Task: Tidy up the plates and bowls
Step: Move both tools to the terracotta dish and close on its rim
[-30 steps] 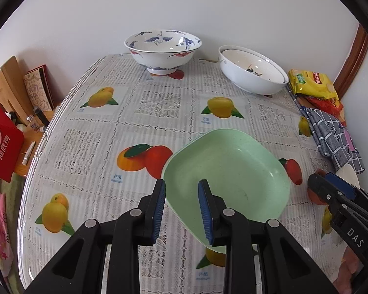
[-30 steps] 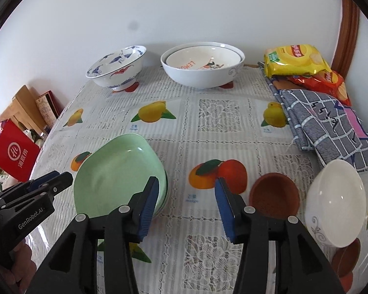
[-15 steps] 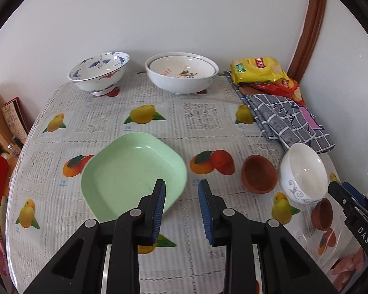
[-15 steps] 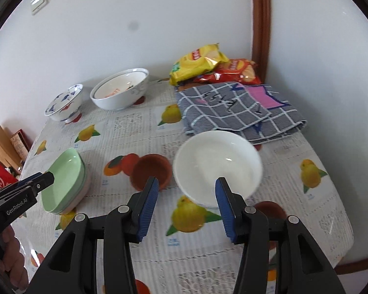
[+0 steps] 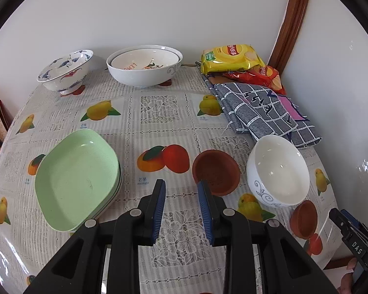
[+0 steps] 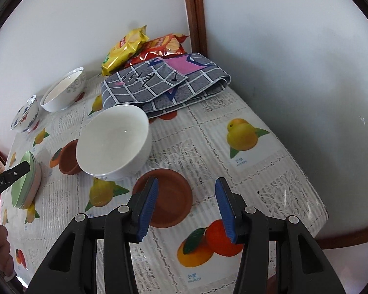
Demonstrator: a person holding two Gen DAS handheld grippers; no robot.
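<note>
Both claws empty: left gripper (image 5: 181, 204) jaws narrowly apart, right gripper (image 6: 186, 204) released wider, over the brown saucer (image 6: 165, 197) near the table's (image 6: 269, 171) right edge. Done, apparently: nested big white bowls (image 5: 144, 67) at the back edge, green plates (image 5: 77, 178) stacked at left. Left: white bowl (image 5: 278, 171), brown dish (image 5: 216, 171) beside it, saucer loose.
</note>
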